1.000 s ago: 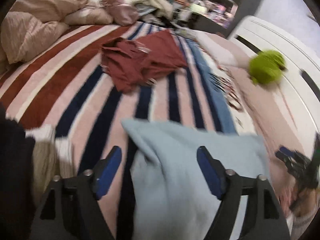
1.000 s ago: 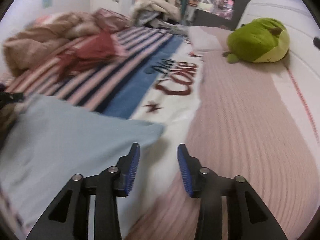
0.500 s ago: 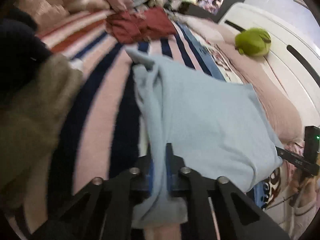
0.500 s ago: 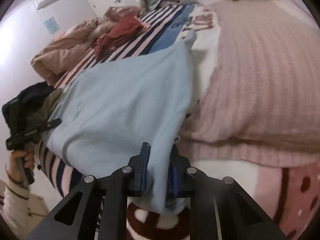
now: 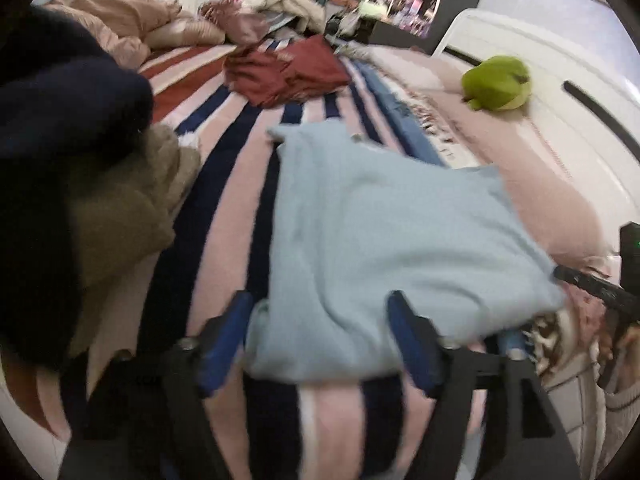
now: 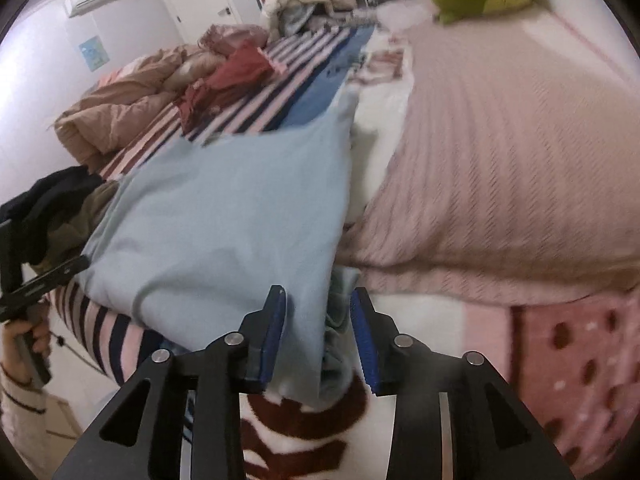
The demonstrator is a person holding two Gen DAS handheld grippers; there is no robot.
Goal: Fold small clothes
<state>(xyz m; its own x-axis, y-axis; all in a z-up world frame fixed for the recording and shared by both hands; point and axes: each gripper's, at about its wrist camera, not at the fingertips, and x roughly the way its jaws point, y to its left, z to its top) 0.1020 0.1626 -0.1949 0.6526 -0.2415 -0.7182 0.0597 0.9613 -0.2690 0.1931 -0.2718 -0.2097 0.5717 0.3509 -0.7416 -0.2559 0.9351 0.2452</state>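
A light blue garment (image 5: 384,240) lies spread on the striped bed cover, its near edge hanging over the bed's front edge. My left gripper (image 5: 320,332) is open, its blue pads on either side of the garment's near left edge. In the right wrist view the same blue garment (image 6: 224,216) lies flat, and my right gripper (image 6: 320,336) is open with the garment's near right corner loose between its jaws. The left gripper's handle (image 6: 36,280) shows at the far left there.
A dark red garment (image 5: 284,70) lies farther back on the striped cover (image 5: 224,184). A pile of dark and olive clothes (image 5: 80,168) sits at the left. A green plush toy (image 5: 496,82) rests on the pink blanket (image 6: 500,168) by the white headboard. Crumpled bedding lies at the back.
Both grippers were shut on the blue garment's near edge half a second ago. Both have opened and let it go. The garment now lies flatter on the bed.
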